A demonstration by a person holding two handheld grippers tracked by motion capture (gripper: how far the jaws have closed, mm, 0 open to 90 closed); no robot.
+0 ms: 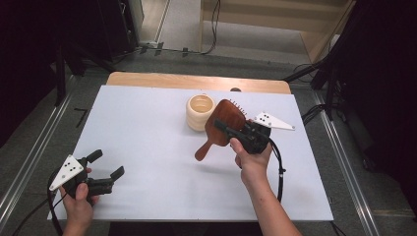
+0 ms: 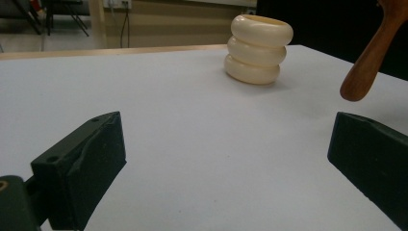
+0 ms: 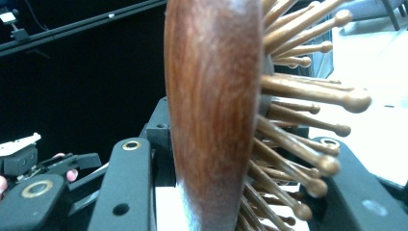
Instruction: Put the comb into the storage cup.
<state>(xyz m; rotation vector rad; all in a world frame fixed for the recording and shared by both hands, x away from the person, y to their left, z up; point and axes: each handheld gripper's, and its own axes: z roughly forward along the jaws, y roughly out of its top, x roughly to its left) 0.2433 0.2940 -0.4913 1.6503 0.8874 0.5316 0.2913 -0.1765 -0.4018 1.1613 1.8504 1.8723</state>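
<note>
A brown wooden hairbrush [image 1: 231, 114] hangs tilted above the white table, its handle pointing down and to the left. My right gripper [image 1: 222, 127] is shut on the brush head. In the right gripper view the wooden back and the round-tipped bristles of the hairbrush [image 3: 211, 120] stand between the two black jaws of my right gripper [image 3: 240, 192]. A cream ribbed cup [image 1: 200, 112] stands upright just behind the brush. My left gripper [image 1: 107, 163] rests low at the table's near left, open with nothing between its jaws. The left gripper view has my left gripper [image 2: 226, 163], the cup [image 2: 259, 49] and the brush handle [image 2: 373, 53].
A white sheet [image 1: 147, 137] covers the table, and a strip of bare wood [image 1: 196, 81] shows along the far edge. The right gripper's black cable [image 1: 281, 169] loops over the sheet beside the forearm. Dark stands and floor cables surround the table.
</note>
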